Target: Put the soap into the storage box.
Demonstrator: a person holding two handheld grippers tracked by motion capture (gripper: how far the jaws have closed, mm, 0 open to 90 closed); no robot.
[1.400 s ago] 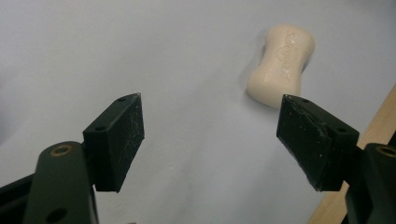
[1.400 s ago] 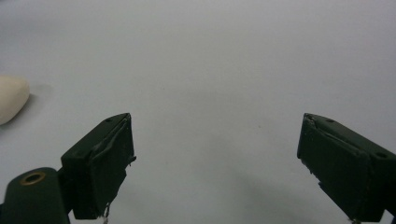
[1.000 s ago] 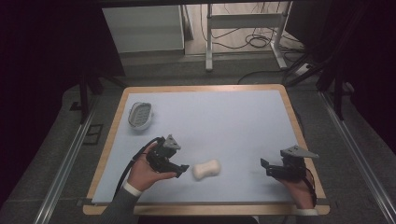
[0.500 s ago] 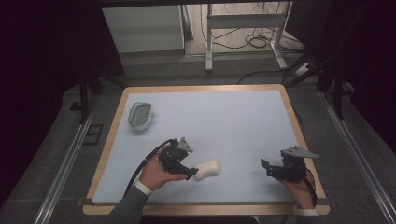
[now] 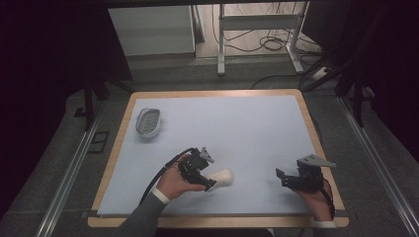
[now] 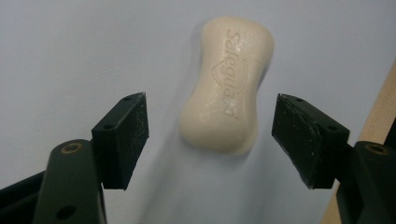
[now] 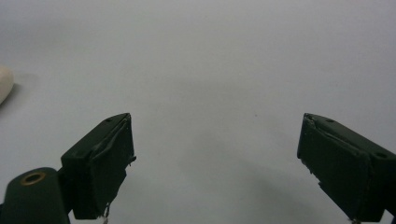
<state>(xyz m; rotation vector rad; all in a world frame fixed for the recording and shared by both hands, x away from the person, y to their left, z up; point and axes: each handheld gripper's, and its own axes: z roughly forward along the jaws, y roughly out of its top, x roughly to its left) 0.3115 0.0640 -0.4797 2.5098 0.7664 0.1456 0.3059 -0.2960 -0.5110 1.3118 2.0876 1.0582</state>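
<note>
**Soap bar being straddled by the left gripper**

A pale blue mat on a wood-edged table is being lit against a dark room, with cables trailing on the floor beyond. Near the mat's front edge, a cream soap bar is lying flat, and the left gripper is being brought over its near end. In the left gripper view the soap is seen just ahead of and between the two pads, its long axis running roughly along the gripper's line of sight, so the narrow waist is being presented crosswise to the jaws. The jaws have just been closing but are still spread, with gaps being left on both sides of the bar. The embossed word "Safeguard" is being read along the top face. The right gripper is being held well apart to the right, jaws wide and holding nothing. A white soap dish is sitting far back left, nearer the left hand.
</note>
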